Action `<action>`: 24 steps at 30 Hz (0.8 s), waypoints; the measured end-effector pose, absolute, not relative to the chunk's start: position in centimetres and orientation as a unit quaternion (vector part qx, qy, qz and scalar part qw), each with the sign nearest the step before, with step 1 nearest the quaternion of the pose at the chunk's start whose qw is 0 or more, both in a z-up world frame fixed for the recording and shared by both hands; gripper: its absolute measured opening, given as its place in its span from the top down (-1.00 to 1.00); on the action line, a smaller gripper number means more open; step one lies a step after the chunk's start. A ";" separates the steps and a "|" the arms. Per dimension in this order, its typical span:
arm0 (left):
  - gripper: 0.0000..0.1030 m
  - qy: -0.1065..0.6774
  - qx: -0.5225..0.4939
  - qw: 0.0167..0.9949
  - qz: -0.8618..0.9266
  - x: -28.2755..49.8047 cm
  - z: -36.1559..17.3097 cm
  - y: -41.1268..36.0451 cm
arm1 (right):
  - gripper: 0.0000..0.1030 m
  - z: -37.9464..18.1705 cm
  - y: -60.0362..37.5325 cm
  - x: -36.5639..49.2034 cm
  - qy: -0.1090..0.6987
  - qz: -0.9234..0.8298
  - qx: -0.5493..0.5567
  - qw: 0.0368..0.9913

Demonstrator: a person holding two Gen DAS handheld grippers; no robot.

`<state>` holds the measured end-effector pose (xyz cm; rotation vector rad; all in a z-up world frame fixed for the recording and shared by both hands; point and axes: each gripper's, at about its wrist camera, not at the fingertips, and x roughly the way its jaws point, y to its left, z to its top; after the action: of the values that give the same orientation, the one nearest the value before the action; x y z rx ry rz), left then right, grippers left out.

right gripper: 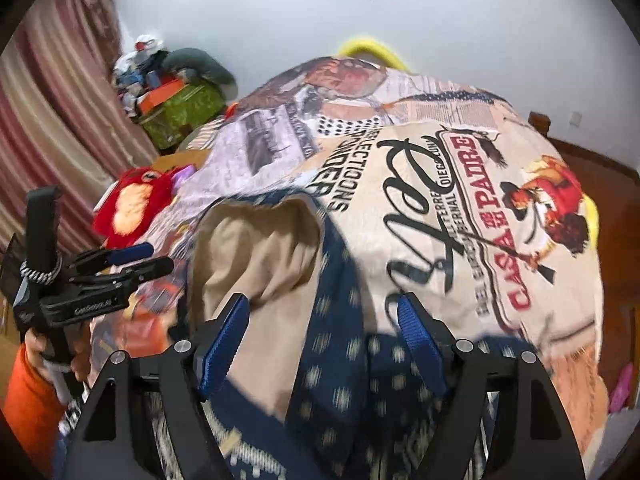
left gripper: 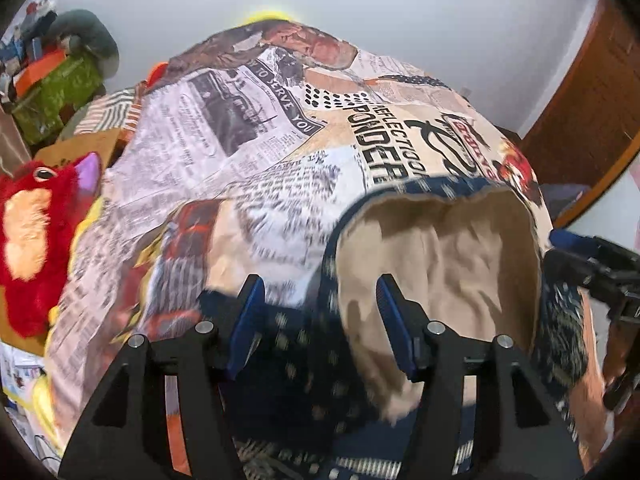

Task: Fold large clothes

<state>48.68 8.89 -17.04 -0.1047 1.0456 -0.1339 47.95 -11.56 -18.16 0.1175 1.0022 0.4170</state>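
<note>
A large garment with a dark blue patterned outside (left gripper: 304, 360) and a beige lining (left gripper: 440, 248) lies bunched on a newspaper-print bedspread (left gripper: 224, 132). My left gripper (left gripper: 320, 296) is open, its blue-padded fingers (left gripper: 250, 320) spread over the garment's edge. My right gripper (right gripper: 322, 312) is open too, its fingers (right gripper: 416, 332) either side of the blue fabric (right gripper: 340, 380); the beige lining (right gripper: 260, 248) is to its left. The left gripper also shows in the right wrist view (right gripper: 132, 260), and the right gripper sits at the edge of the left wrist view (left gripper: 600, 272).
A red plush toy (left gripper: 36, 240) lies at the bed's left side. A green box with clutter (right gripper: 180, 112) stands by the striped curtain (right gripper: 52, 120). A wooden bed frame (left gripper: 588, 120) runs on the right. A white wall (right gripper: 400, 20) is behind.
</note>
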 end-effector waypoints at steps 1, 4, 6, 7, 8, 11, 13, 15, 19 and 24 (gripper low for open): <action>-0.12 0.501 -0.048 0.862 -0.062 49.6 -17.5 8.6 | -0.46 -18.7 -11.4 49.0 0.481 0.198 0.060 0.852; -0.11 0.501 -0.045 0.862 -0.064 51.5 -18.3 7.9 | -0.18 -20.2 -11.1 51.4 0.489 0.198 0.079 0.846; -0.06 0.496 -0.049 0.865 -0.065 52.2 -18.5 7.6 | 0.09 -20.9 -11.0 52.5 0.495 0.203 0.097 0.839; 0.14 0.492 -0.053 0.866 -0.069 52.4 -18.5 7.5 | 0.29 -21.1 -11.0 52.8 0.495 0.208 0.104 0.837; 0.28 0.492 -0.055 0.866 -0.074 52.5 -18.5 7.4 | 0.39 -21.2 -10.9 53.0 0.494 0.213 0.108 0.836; 0.79 0.495 -0.044 0.864 -0.082 52.5 -18.4 7.0 | 0.70 -20.9 -10.5 52.6 0.479 0.229 0.107 0.840; 0.89 0.490 -0.016 0.868 -0.083 51.8 -17.9 6.4 | 0.81 -20.4 -10.3 51.9 0.469 0.236 0.100 0.845; 0.90 0.478 0.003 0.875 -0.083 50.4 -17.1 6.1 | 0.85 -19.7 -10.2 50.9 0.465 0.241 0.097 0.846; 0.90 0.468 0.014 0.877 -0.107 46.3 -15.1 6.0 | 0.88 -18.1 -10.6 48.2 0.458 0.260 0.106 0.843; 0.90 0.469 0.024 0.873 -0.130 40.4 -13.2 5.8 | 0.88 -15.9 -10.6 42.7 0.450 0.282 0.075 0.844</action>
<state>40.42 5.81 -13.16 0.0502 0.9796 -0.2708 42.72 -10.59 -15.88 0.1587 0.9494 0.5956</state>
